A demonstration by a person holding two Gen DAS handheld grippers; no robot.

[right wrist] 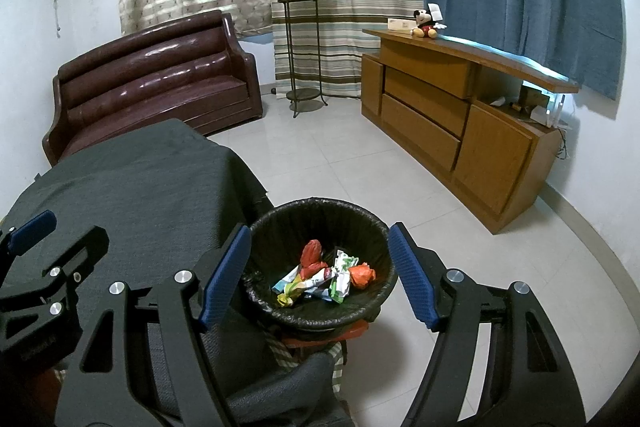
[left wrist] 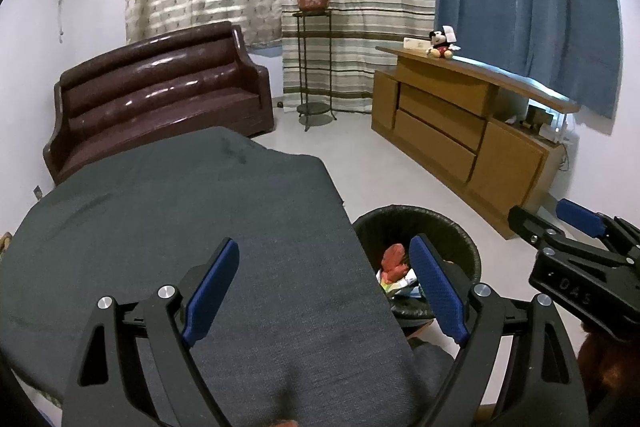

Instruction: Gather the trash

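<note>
Landmark: bin (right wrist: 320,227), black liner, standing just off the right edge of the cloth-covered table (right wrist: 140,187).
Sofa (right wrist: 160,83): far left of the bin, against the wall, beyond the table.
Table: left of the bin; grey cloth bare in both views, no scrap visible on it.
Left gripper (left wrist: 324,287): over the table's right edge, left of the bin; fingers spread wide, nothing between them. Its right finger overlaps the bin rim in its own view.
Trash (right wrist: 324,277): inside the bin, at the bottom; crumpled wrappers, red, orange, white-green, in a loose heap. No single long axis to read.
Right gripper (right wrist: 318,275): above the bin, pointing down into its mouth; fingers apart, empty, bracketing the heap in its own view.
Cabinet (right wrist: 460,123): right of the bin, well apart, along the far wall.
Key relation: the trash lies straight ahead and below the right gripper, and to the right of the left gripper. Right hand is nearer the bin.
Judgement: all visible trash already sits in the bin; collection looks finished or close to it. Any further piece would lie outside these views.
</note>
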